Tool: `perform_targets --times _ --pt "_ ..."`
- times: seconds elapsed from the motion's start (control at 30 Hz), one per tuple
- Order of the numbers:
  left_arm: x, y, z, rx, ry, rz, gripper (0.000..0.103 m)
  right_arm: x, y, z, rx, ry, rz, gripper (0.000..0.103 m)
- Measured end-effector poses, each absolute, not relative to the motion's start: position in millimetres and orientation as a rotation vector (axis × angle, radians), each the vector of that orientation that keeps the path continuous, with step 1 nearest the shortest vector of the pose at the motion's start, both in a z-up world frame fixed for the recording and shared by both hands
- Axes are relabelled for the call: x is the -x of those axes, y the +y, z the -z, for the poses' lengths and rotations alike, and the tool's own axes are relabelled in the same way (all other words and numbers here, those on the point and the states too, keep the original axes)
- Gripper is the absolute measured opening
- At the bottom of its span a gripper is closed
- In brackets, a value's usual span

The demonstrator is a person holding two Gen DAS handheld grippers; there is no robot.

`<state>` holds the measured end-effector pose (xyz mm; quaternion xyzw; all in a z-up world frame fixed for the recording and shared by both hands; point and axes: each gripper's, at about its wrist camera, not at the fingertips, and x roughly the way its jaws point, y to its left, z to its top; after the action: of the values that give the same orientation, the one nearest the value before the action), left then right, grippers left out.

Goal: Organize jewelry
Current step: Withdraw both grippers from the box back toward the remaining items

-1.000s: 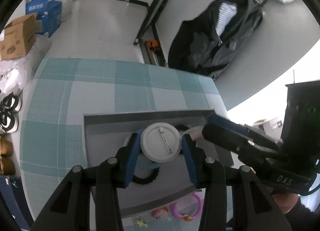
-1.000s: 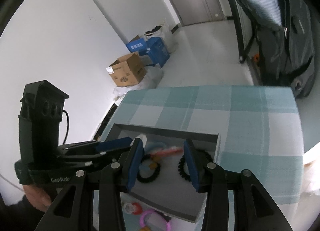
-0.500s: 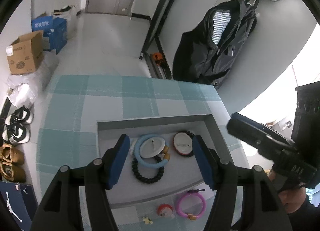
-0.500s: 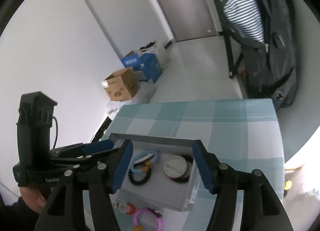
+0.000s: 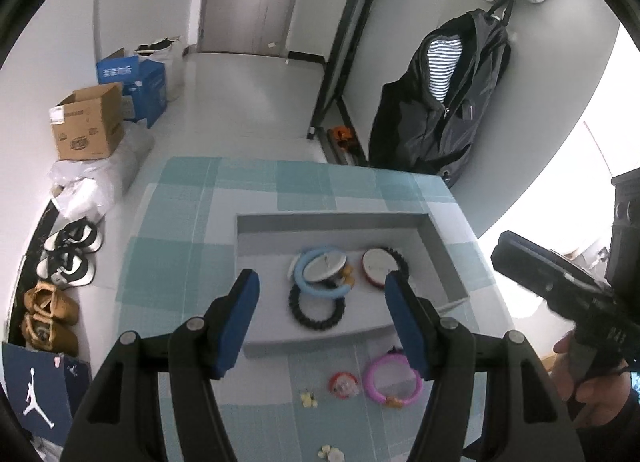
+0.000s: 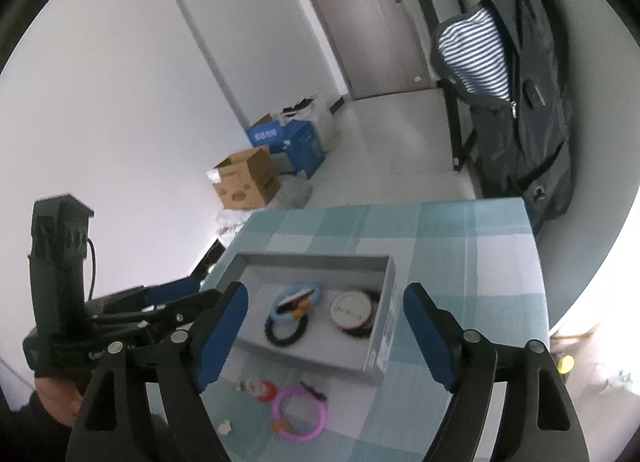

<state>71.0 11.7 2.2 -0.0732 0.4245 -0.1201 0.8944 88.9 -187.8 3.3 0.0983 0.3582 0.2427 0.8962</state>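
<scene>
Across the left of the room, cardboard boxes (image 5: 89,124) and shoes (image 5: 68,258) sat on the floor beside the bench (image 5: 176,230), which wore a teal-and-white checked cloth. The left hand-held gripper (image 5: 322,314) hung above the near part of the bench with its blue pads spread wide and nothing between them. A grey tray (image 5: 256,258) lay on the cloth ahead of it and below it, its near edge falling between the two pads in the left wrist view.

Inside the tray, from left to right, lay a light blue bangle (image 5: 320,282) with a white round badge (image 5: 325,263) propped across it, a black beaded bracelet (image 5: 317,309) touching the bangle's near side, and a second round badge (image 5: 376,267) with a red rim resting on another black beaded ring (image 5: 401,262). On the cloth just outside the tray's near wall sat a small yellow flower piece (image 5: 309,399), a red round charm (image 5: 342,385) and a pink bangle (image 5: 393,375), the last partly behind the left gripper's right pad.

The right hand-held gripper (image 6: 325,336) was held apart to the right, also raised over the bench, its pads wide apart and holding nothing. From its wrist view the tray lay ahead between the pads, and the pink bangle lay nearer, below them. A dark jacket (image 5: 440,102) hung on the wall at far right.
</scene>
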Motion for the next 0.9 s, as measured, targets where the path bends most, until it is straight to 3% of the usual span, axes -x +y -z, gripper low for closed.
perform_targets --times 0.23,0.9 --pt "-42.5 8.0 -14.4 0.115 0.803 0.179 0.061 -69.9 -187.3 11.8 -0.178 0.804 -0.491 0.084" --pt "0.0 1.6 15.2 0.074 0.899 0.085 0.062 -33.3 -189.9 40.5 -0.208 0.898 -0.467 0.09"
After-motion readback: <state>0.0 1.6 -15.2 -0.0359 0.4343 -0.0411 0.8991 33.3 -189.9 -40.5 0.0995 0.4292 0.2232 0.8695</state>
